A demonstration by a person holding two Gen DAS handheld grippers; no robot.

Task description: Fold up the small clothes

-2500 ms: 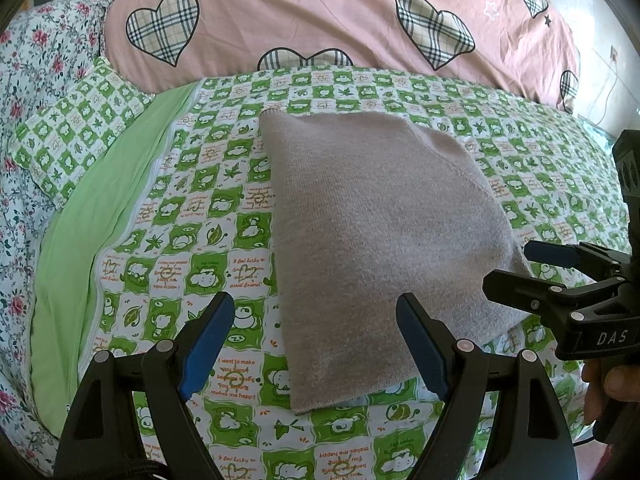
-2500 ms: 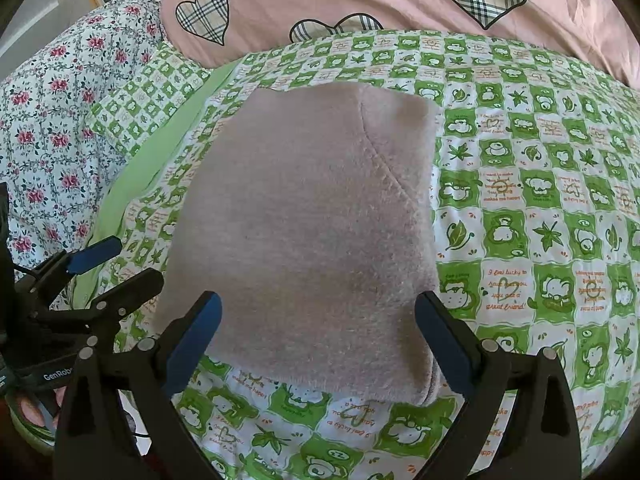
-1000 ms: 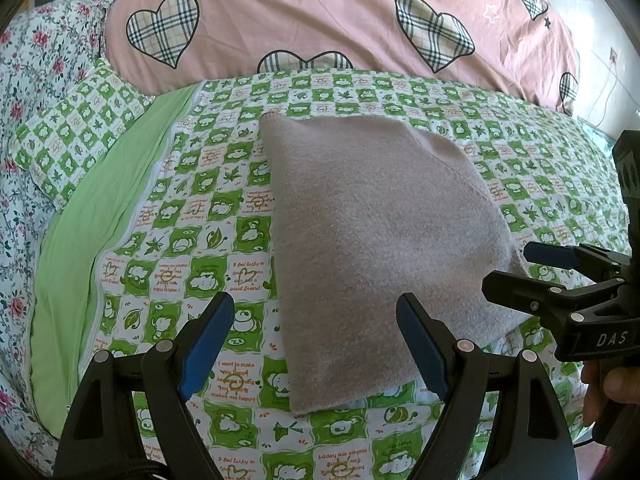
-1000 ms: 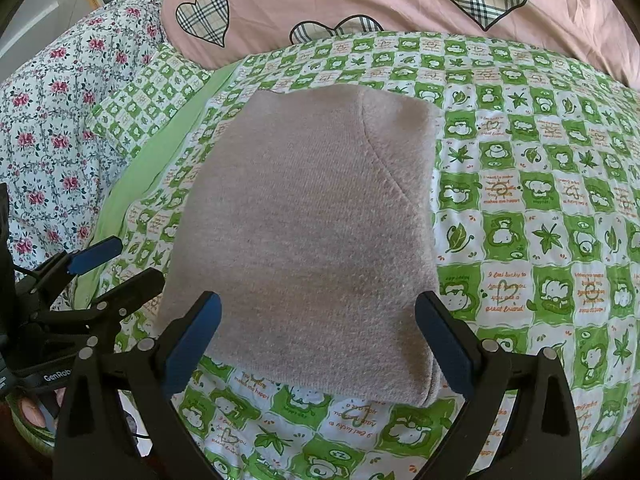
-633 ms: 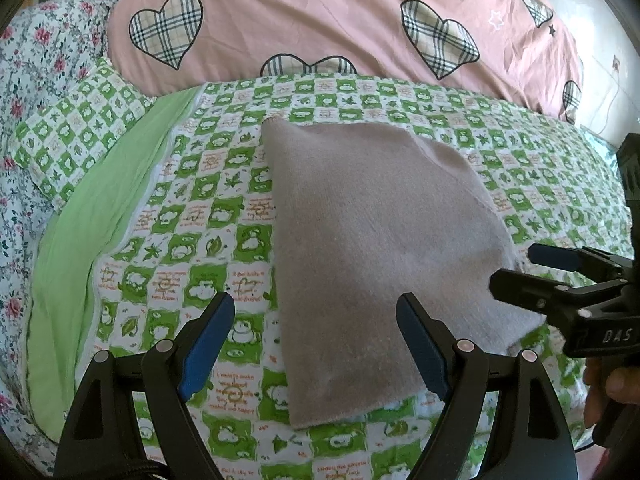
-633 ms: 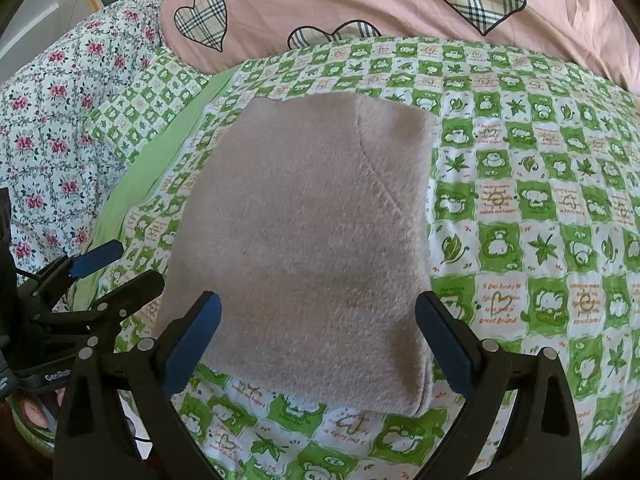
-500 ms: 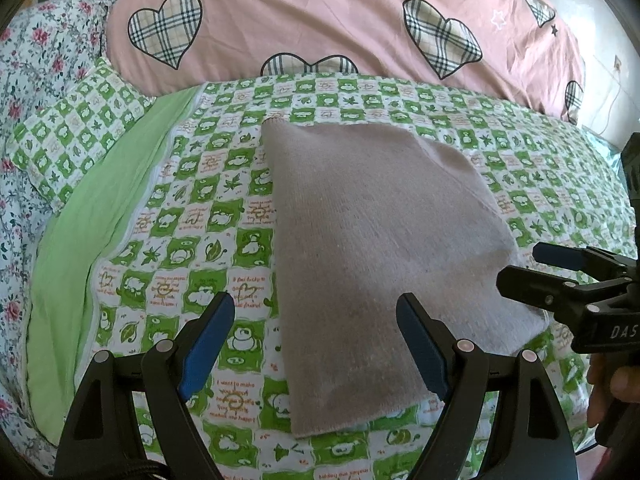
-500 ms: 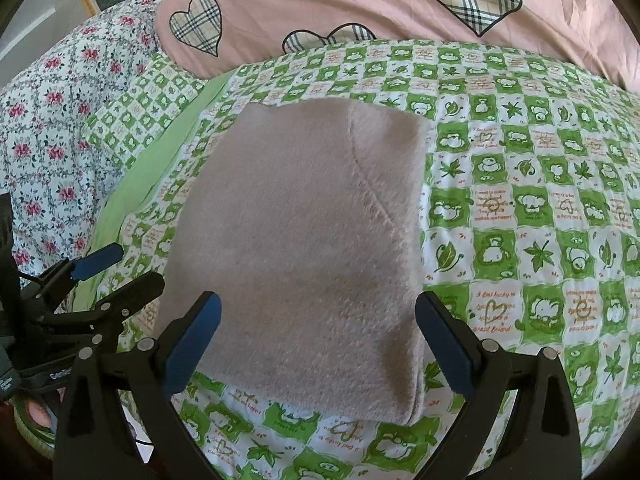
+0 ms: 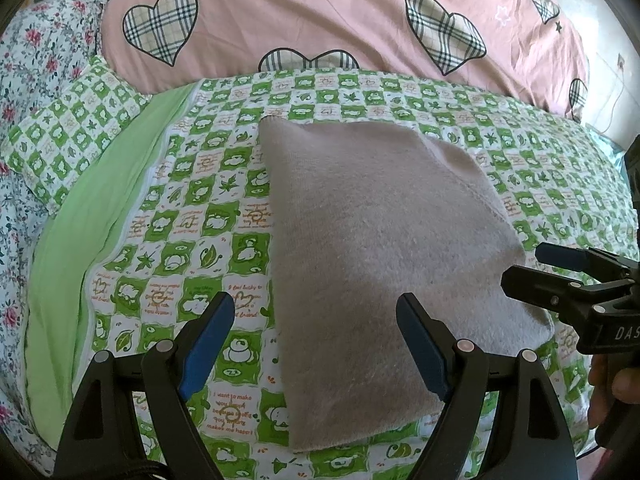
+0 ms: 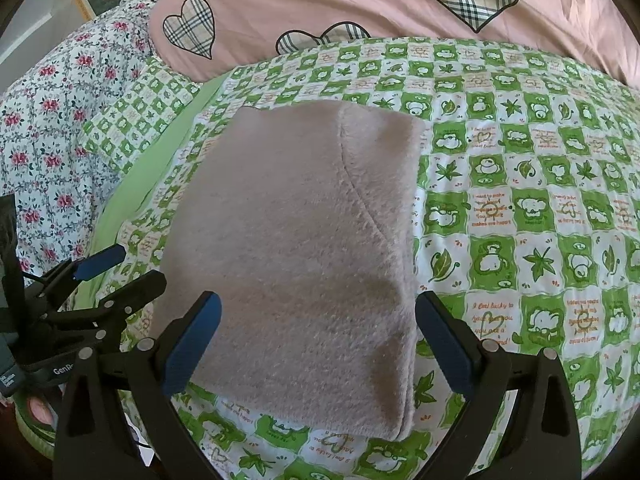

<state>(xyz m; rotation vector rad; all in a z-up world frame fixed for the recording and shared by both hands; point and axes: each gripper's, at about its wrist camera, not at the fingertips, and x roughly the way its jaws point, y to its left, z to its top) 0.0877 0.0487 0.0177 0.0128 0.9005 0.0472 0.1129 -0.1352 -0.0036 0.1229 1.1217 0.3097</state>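
A folded grey-beige fleece garment point(image 9: 384, 248) lies flat on the green checked bedsheet point(image 9: 200, 220); it also shows in the right wrist view point(image 10: 304, 248). My left gripper point(image 9: 316, 344) is open and empty, held above the garment's near left corner. My right gripper point(image 10: 316, 336) is open and empty, above the garment's near edge. The right gripper shows at the right edge of the left wrist view point(image 9: 560, 276). The left gripper shows at the left edge of the right wrist view point(image 10: 112, 276).
A pink quilt with plaid hearts point(image 9: 320, 20) lies across the back of the bed. A floral cover point(image 10: 52, 128) and a green checked pillow point(image 9: 68, 136) lie at the left. A plain green strip point(image 9: 92, 216) runs beside the sheet.
Both grippers have pulled back and lifted slightly, so the garment sits a little farther away. The garment has not moved and both grippers stay open.
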